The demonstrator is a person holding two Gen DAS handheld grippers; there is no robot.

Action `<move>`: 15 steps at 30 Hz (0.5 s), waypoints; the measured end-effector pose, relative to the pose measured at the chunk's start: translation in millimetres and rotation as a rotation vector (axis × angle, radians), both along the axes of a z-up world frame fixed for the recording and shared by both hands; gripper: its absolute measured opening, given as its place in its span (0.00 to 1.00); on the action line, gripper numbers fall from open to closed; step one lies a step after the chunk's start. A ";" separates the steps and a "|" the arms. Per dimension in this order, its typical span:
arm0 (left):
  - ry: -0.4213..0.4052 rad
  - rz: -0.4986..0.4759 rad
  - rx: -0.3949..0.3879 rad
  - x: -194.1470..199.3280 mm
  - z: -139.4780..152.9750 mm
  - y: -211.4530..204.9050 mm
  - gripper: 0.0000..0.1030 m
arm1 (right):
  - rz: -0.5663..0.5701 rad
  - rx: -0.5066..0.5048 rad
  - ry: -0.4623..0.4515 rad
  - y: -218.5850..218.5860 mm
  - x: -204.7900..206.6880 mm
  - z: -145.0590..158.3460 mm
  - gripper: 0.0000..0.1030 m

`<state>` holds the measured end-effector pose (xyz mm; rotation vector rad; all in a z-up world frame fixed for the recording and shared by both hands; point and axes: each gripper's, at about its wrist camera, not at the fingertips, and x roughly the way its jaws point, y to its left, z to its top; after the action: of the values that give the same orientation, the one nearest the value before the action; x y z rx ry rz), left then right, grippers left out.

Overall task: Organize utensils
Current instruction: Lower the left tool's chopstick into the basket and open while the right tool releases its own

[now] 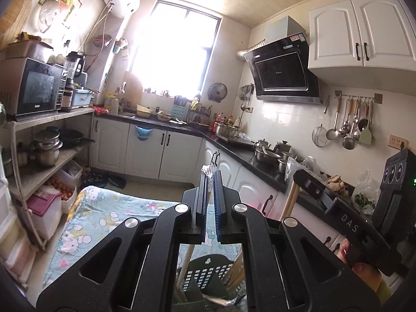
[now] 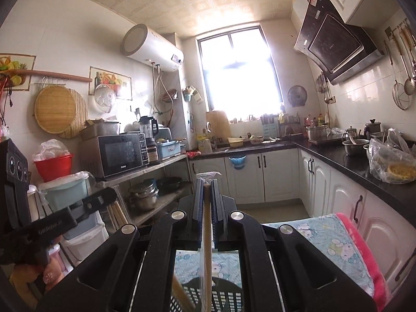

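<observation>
My left gripper (image 1: pixel 210 175) is shut on the top of a clear plastic wrapper (image 1: pixel 208 168). In the right wrist view the same gripper (image 2: pixel 110 193) shows wrapped wooden chopsticks (image 2: pixel 118 213) hanging from it. My right gripper (image 2: pixel 207 183) is shut on a plastic-wrapped wooden chopstick (image 2: pixel 207 215) that hangs straight down. From the left wrist view it (image 1: pixel 301 178) appears at the right, sticks (image 1: pixel 291 200) dangling below. Under both grippers stands a dark perforated basket (image 1: pixel 205 270) (image 2: pixel 221 296) holding more wooden sticks and a silvery utensil (image 1: pixel 228 303).
The basket sits on a table covered with a cartoon-print cloth (image 1: pixel 104 221) (image 2: pixel 338 244). A black countertop (image 1: pixel 260 166) with pots and bags runs along the right. A metal shelf (image 1: pixel 52 117) carries a microwave and pans. A hand (image 1: pixel 364 273) grips the right tool.
</observation>
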<state>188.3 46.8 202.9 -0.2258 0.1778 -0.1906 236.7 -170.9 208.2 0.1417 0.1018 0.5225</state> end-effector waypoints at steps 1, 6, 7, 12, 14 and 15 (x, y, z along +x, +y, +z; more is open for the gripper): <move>0.007 -0.002 -0.005 2.8 -4.1 0.0 0.02 | -0.001 0.003 -0.005 0.9 2.4 -2.8 0.06; 0.042 -0.006 -0.018 12.5 -23.0 2.3 0.02 | 0.001 0.001 0.000 5.7 15.7 -21.4 0.06; 0.052 -0.004 -0.019 14.3 -28.0 2.2 0.02 | 0.000 -0.003 0.003 7.4 18.1 -27.2 0.06; 0.086 -0.006 -0.023 19.2 -45.1 2.6 0.02 | -0.010 -0.034 0.012 16.5 24.0 -52.3 0.06; 0.101 -0.008 -0.023 20.6 -51.2 2.6 0.02 | -0.009 -0.041 0.021 18.2 24.6 -61.4 0.06; 0.107 -0.009 -0.023 20.5 -53.9 3.4 0.02 | -0.010 -0.043 0.027 19.1 24.5 -65.0 0.06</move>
<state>208.8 50.1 149.0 -0.2584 0.2833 -0.1892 261.2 -151.8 143.2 0.1069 0.1386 0.5083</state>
